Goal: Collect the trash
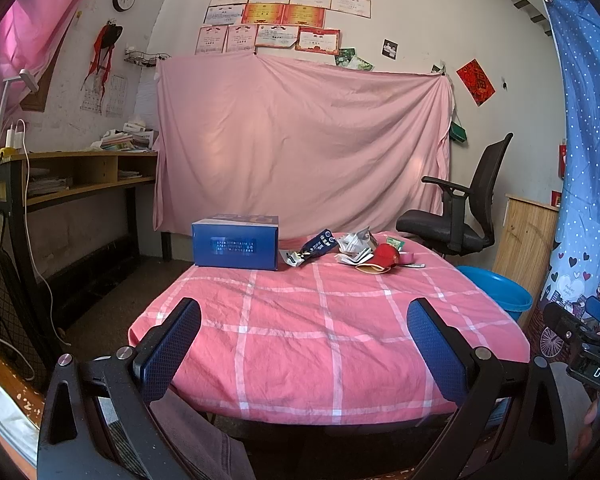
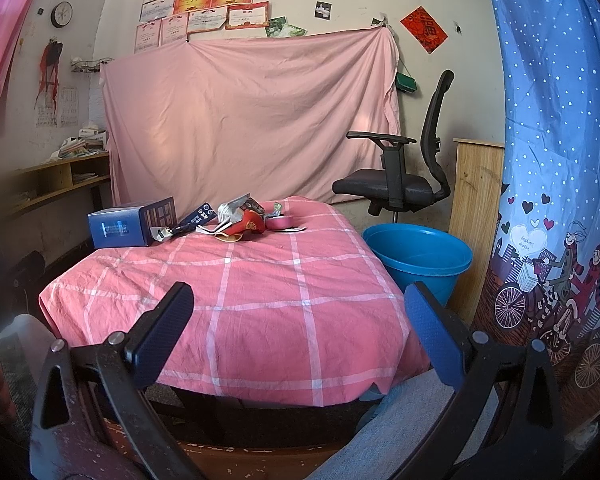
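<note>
From the left wrist view, the left claw [image 1: 304, 344] hangs released over the near edge of the counter [image 1: 300, 320], its two blue-padded fingers spread wide with nothing between them. That wide spread suits a start: the trash [image 1: 356, 250] sits well apart from it, in a loose heap at the far side of the pink checked cloth. The heap holds a dark snack wrapper [image 1: 318, 245], crumpled silvery paper [image 1: 354, 242] and a red packet [image 1: 386, 255], all touching or overlapping (so a single piece may drag its neighbours). Just left of the heap stands a blue box [image 1: 236, 242], upright and closed as far as can be seen; whether it counts as trash I cannot tell. The blue bucket [image 1: 500, 292] sits on the floor off the counter's right side, partly hidden by the cloth's edge.

From the right wrist view, the right claw [image 2: 300, 320] is likewise released and empty, held low before the near edge of the counter [image 2: 260, 300]. The bucket [image 2: 418, 258] shows plainly here, open-mouthed and seemingly empty, close beside the counter's right edge, likely placed there so that pieces can be dropped in by the right side with a short carry. The trash [image 2: 244, 222] lies at the far end, between the blue box [image 2: 132, 226] and the counter's right edge. No piece has been collected yet, judging by the empty bucket.
</note>
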The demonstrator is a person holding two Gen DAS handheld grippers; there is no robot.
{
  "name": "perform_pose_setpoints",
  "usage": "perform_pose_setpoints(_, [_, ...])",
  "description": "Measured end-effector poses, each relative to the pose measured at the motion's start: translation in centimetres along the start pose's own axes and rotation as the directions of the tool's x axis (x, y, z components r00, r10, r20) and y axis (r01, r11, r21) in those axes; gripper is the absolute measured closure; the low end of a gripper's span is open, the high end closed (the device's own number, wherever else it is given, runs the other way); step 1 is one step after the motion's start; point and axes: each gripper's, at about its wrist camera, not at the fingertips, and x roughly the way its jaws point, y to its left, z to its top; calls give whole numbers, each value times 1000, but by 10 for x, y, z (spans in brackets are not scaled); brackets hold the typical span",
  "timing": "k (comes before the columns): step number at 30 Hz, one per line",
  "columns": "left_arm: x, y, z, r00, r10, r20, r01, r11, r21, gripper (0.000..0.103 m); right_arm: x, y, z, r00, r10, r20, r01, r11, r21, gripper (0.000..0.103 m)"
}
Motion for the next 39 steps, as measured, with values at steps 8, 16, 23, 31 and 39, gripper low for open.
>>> perform_pose_setpoints(8, [0, 0, 0, 1000, 0, 1, 0, 1000, 0, 2, 0, -1, 0, 1000, 0, 0, 0, 1000, 1, 0])
perform_pose_setpoints(16, [-2, 0, 1, 1000, 0, 1, 0, 1000, 1, 2, 1, -1, 0, 1000, 0, 1, 0, 1000, 4, 0])
perform_pose_setpoints(23, [-4, 0, 3, 1000, 1, 2, -1, 1000, 2, 2, 0, 0, 0, 1000, -1, 1, 1, 1000, 8, 0])
perform_pose_setpoints(31, [-5, 1, 3, 1000, 0, 2, 0, 1000, 2, 2, 1, -2, 0, 1000, -1, 2, 1, 1000, 9, 0])
perform_pose_setpoints(39, [-5, 0, 4, 1000, 2, -1, -2, 1000, 1, 2, 1, -6, 0, 1000, 0, 5, 0, 1000, 20, 0])
